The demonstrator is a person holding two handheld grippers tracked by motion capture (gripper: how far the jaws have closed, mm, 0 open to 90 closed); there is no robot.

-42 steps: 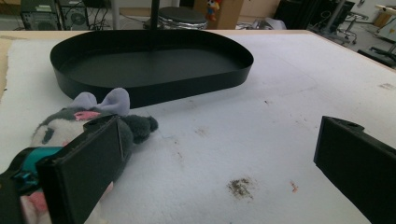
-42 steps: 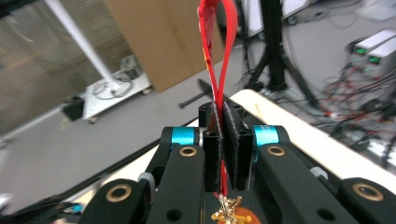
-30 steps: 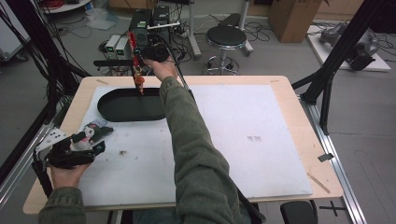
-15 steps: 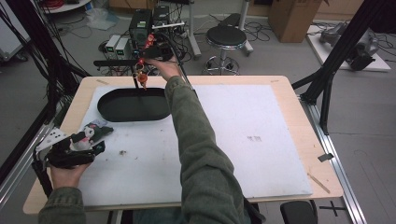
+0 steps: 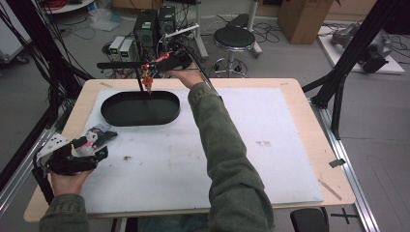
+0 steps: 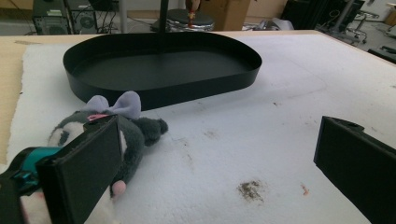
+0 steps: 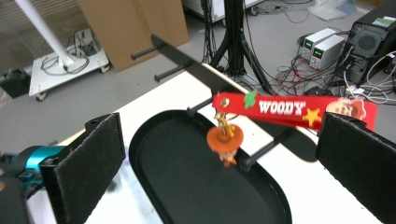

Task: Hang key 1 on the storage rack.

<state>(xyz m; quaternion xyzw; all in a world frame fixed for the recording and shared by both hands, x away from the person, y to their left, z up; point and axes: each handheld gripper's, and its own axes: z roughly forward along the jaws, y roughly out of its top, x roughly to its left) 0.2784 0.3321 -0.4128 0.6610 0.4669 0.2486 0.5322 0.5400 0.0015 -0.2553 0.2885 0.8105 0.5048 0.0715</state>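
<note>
Nearest me, the left gripper [image 5: 92, 147] rests on the white mat with its fingers [image 6: 81, 170] spread; the grey plush toy with a lilac bow [image 6: 123, 126] lies against the inner face of one, ungrasped, waiting. Beyond sits the black oval tray [image 5: 140, 108]. Farthest, the right gripper [image 5: 162, 63] has just been opening, nothing between its fingers [image 7: 91, 163]: the red Woody keychain [image 7: 261, 114] hangs ahead on a rack peg [image 7: 259, 151], placed to dangle over the tray.
</note>
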